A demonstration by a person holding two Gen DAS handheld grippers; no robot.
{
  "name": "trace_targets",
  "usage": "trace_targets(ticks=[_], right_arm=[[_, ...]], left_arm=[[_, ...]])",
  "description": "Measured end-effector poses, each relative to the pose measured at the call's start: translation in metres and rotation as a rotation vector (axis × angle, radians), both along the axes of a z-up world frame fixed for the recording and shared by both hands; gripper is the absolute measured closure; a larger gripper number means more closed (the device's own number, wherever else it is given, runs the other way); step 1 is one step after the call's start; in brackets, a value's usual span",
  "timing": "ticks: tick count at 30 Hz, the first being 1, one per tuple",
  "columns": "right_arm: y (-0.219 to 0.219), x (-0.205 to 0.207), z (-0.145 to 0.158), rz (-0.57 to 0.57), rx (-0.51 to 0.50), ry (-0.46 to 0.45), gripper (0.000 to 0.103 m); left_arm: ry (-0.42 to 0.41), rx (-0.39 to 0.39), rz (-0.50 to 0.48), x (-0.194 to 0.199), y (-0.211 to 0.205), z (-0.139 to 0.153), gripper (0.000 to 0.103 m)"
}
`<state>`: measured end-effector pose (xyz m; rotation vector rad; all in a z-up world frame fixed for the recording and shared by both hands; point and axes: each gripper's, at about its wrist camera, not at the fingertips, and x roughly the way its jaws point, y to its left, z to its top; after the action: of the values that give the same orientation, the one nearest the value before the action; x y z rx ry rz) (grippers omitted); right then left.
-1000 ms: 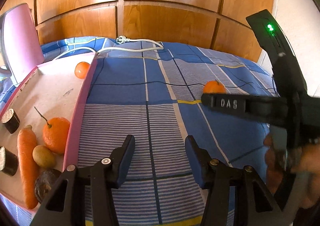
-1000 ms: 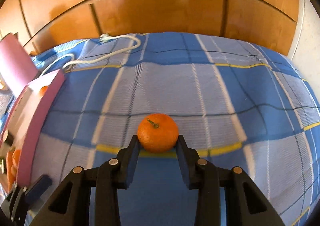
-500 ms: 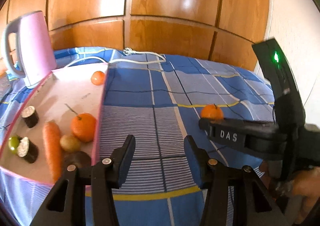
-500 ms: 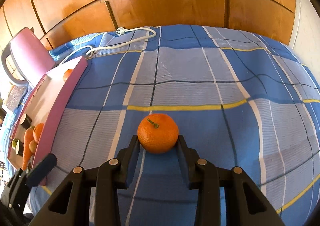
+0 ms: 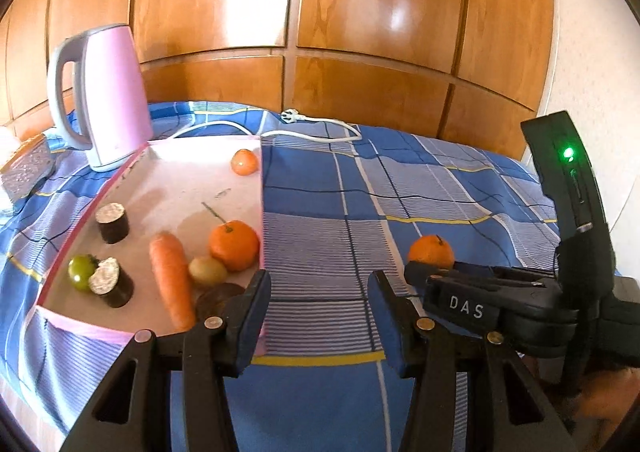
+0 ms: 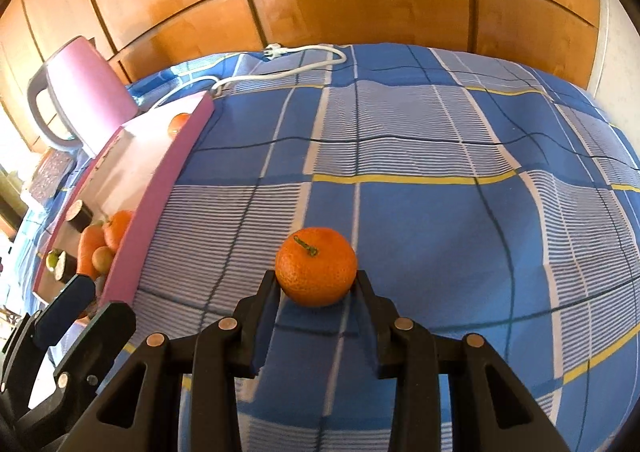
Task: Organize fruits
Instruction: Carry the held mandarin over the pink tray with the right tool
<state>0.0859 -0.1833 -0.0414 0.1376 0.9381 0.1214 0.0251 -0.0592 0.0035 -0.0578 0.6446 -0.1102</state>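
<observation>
My right gripper is shut on an orange mandarin and holds it above the blue checked cloth; the mandarin also shows in the left wrist view. My left gripper is open and empty, just right of the pink tray. The tray holds a mandarin with a stem, a small mandarin at its far corner, a carrot, a small yellowish fruit, a green fruit, a dark round fruit and two dark cylinders.
A pink kettle stands behind the tray. A white cable with a plug lies at the back of the cloth. A wooden panelled wall is behind. A patterned box sits at far left.
Both grippers have risen and drawn back, so more of the tray and the kettle shows. The right gripper keeps its hold on the mandarin and has carried it toward the tray side.
</observation>
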Motion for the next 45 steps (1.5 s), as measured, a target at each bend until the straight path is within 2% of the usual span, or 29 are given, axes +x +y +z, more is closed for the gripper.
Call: trace_targets(ticks=[7,19,25,32,45], right_arm=[[0.012,-0.011,0.015,0.022,0.016,-0.03,0.066],[0.044,-0.023,0.039,0.106,0.056,-0.078,0.066],[0.058,-0.029,0.049,0.15,0.078,-0.102,0.066],[0.077,-0.033,0.051,0.21,0.089,-0.113,0.066],[0.101,-0.035,0.055,0.276,0.085,-0.121,0.066]], left_arm=[[-0.005,-0.013,0.058,-0.011,0.019,0.006,0.052],[-0.029,-0.111,0.266,-0.023,0.098,0.032,0.052],[-0.057,-0.081,0.365,-0.031,0.138,0.045,0.052],[-0.056,-0.061,0.467,-0.045,0.181,0.041,0.052],[-0.053,-0.073,0.531,-0.053,0.212,0.031,0.052]])
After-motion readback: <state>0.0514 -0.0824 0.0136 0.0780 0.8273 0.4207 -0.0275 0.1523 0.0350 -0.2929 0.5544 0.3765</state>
